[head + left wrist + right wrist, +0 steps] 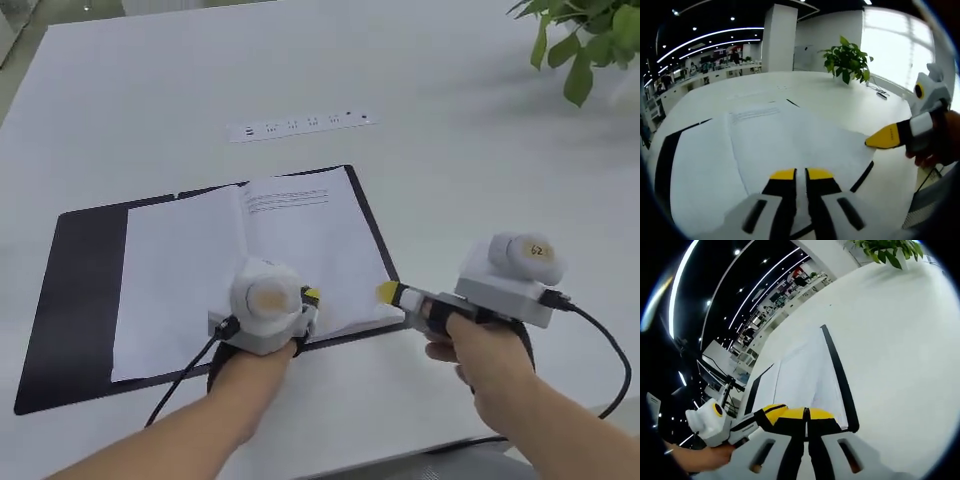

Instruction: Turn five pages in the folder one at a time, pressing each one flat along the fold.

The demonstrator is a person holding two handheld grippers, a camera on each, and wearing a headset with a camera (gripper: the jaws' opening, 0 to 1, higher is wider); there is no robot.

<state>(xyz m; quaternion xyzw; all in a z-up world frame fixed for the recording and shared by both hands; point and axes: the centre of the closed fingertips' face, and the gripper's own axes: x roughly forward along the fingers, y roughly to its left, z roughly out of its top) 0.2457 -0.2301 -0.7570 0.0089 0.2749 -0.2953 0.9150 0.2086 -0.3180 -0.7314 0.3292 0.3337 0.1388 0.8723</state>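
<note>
The folder [85,300] lies open on the white table [450,130]. Its right page [315,240] looks thin, light and bendy, so lift it softly by the free corner. The left gripper [310,296], jaws pressed together, is at its bottom edge. The right gripper [388,293], also closed, is at that corner.

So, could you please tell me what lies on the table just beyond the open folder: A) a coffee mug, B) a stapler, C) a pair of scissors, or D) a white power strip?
D: a white power strip lies flat on the table past the far edge of the folder, apart from it.
</note>
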